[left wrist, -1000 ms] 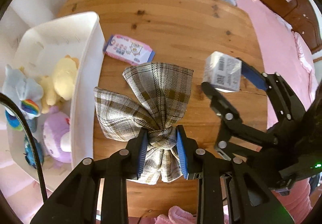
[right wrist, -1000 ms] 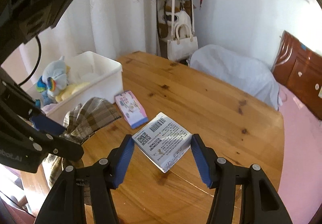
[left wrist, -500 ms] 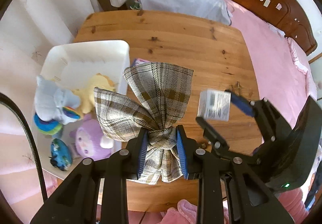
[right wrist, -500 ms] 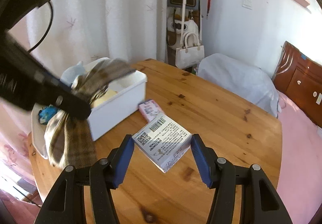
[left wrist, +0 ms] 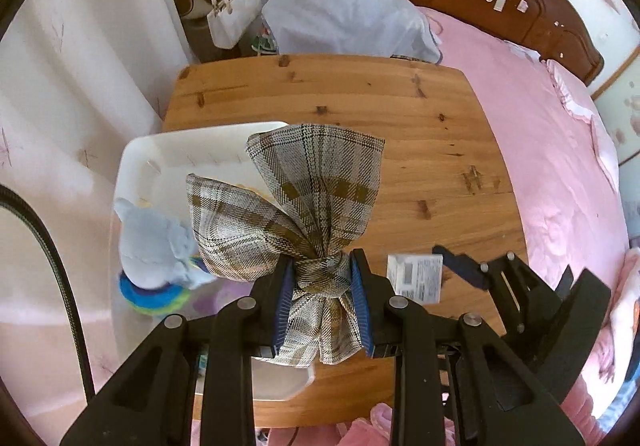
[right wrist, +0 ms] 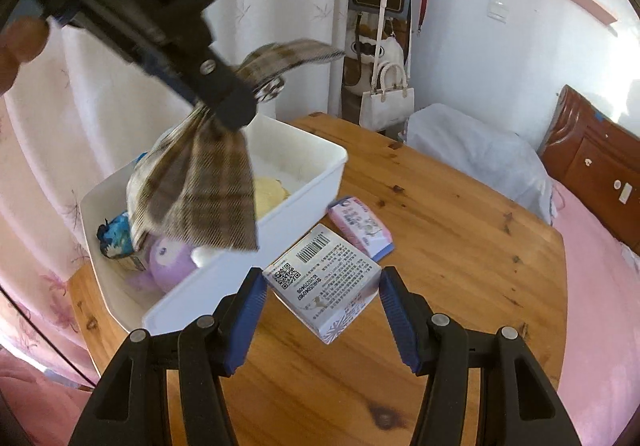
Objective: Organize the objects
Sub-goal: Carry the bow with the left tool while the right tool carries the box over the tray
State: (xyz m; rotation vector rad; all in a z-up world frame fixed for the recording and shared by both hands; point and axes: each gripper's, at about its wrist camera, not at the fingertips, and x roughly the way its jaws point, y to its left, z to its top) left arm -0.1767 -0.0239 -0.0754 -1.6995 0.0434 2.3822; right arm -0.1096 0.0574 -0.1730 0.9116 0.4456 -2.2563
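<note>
**Both claws loaded above the counter**

Left wrist view: the left claw [left wrist: 322,300] pinches the knot of a plaid cloth bow [left wrist: 304,205], held in the air over the white bin [left wrist: 160,153] of plush toys [left wrist: 154,250] on the wooden counter [left wrist: 420,133].

Right wrist view: the right claw [right wrist: 322,304] grips a small printed box [right wrist: 326,282] by its corners, above the counter beside the bin [right wrist: 280,234]. A pink packet [right wrist: 360,226] lies just beyond.
</note>
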